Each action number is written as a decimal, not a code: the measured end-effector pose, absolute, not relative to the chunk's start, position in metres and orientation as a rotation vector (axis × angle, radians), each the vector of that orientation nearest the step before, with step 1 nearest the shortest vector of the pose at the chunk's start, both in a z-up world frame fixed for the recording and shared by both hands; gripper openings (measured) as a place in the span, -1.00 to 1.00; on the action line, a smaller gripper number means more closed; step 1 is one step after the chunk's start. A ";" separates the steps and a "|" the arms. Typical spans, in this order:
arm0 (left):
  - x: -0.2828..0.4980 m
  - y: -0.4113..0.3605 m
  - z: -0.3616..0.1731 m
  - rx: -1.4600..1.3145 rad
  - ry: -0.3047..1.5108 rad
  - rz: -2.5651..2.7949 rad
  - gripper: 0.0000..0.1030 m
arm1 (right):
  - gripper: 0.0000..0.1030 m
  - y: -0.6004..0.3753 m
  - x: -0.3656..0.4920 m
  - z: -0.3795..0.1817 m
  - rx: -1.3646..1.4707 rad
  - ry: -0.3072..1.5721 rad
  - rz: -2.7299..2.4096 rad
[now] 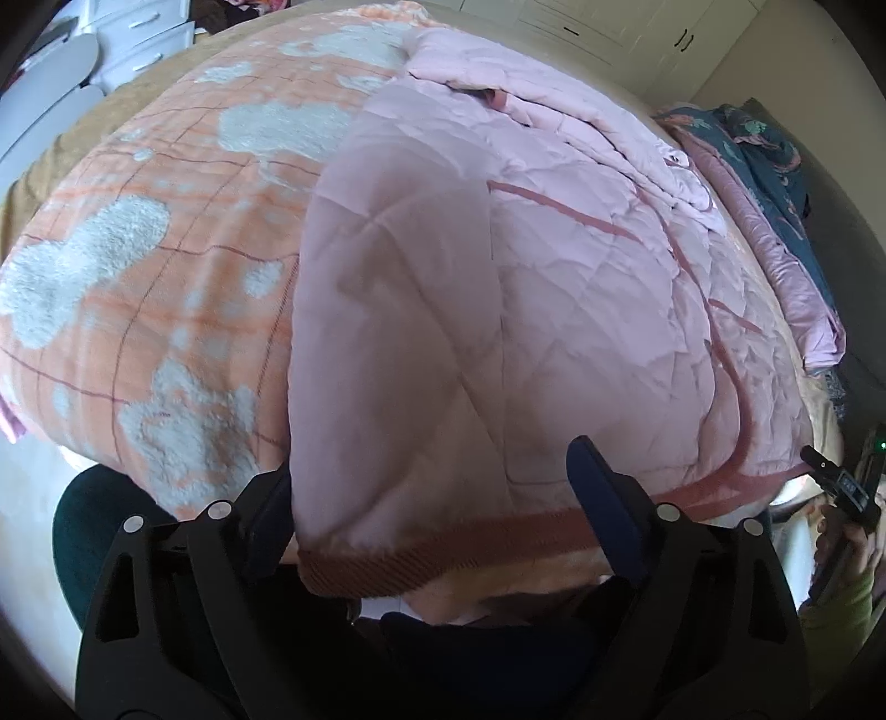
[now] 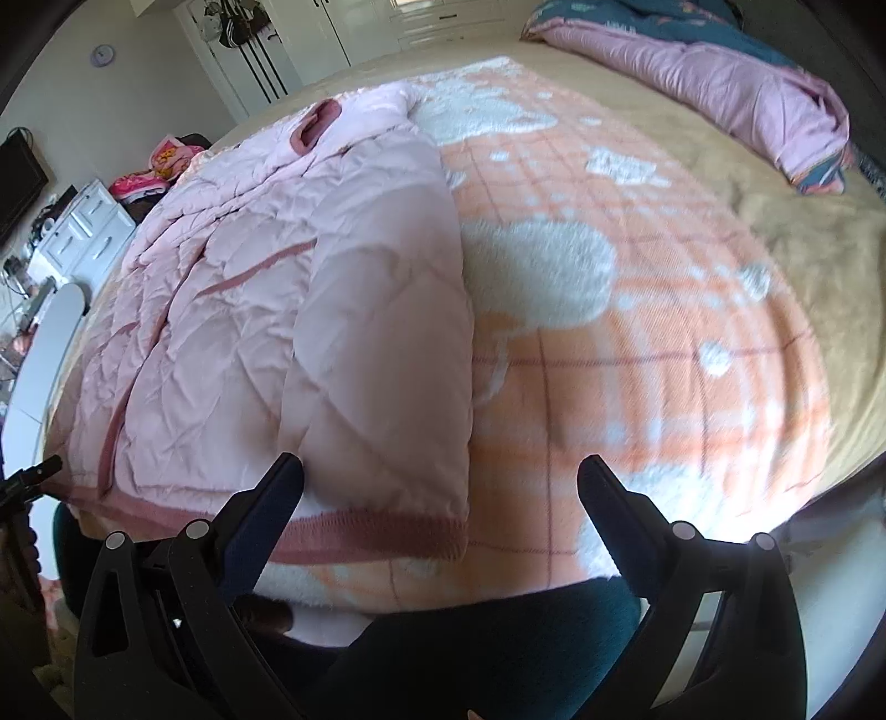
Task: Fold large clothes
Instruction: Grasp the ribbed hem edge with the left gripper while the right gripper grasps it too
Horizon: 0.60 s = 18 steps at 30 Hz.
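A large pink quilted jacket (image 1: 498, 288) with a darker pink ribbed hem (image 1: 443, 540) lies flat on an orange and white blanket (image 1: 138, 288) on the bed. Its side panels are folded inward. My left gripper (image 1: 432, 476) is open, its jaws on either side of the hem's near corner, not closed on it. In the right wrist view the jacket (image 2: 277, 310) lies to the left on the blanket (image 2: 637, 360). My right gripper (image 2: 440, 476) is open above the hem's (image 2: 376, 531) right corner, holding nothing.
A folded pink and dark floral quilt (image 2: 720, 77) lies at the bed's far side; it also shows in the left wrist view (image 1: 775, 183). White drawers (image 2: 83, 232) and wardrobes (image 2: 310, 33) stand around the room. The bed's near edge is just below the grippers.
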State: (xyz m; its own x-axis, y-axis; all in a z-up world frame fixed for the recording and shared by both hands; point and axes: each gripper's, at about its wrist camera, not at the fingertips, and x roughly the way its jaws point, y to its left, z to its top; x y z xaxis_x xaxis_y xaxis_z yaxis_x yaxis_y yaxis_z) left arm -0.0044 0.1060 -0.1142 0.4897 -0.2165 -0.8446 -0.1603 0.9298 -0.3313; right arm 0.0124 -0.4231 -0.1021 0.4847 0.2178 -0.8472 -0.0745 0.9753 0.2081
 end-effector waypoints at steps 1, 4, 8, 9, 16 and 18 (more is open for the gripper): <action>-0.005 0.105 -0.115 -0.393 1.068 -0.035 0.60 | 0.92 -0.423 0.012 -0.105 0.169 1.059 0.189; -0.007 0.103 -0.116 -0.406 1.071 -0.035 0.60 | 0.92 -0.414 0.011 -0.114 0.190 1.088 0.233; -0.007 0.106 -0.119 -0.424 1.070 -0.029 0.60 | 0.92 -0.401 0.010 -0.120 0.217 1.076 0.249; -0.006 0.107 -0.120 -0.436 1.076 -0.025 0.60 | 0.90 -0.400 0.010 -0.120 0.253 1.070 0.271; -0.002 0.107 -0.126 -0.446 1.074 -0.016 0.61 | 0.32 -0.388 0.012 -0.106 0.282 1.017 0.333; -0.001 0.107 -0.127 -0.454 1.068 -0.012 0.63 | 0.26 -0.388 0.013 -0.103 0.295 1.000 0.344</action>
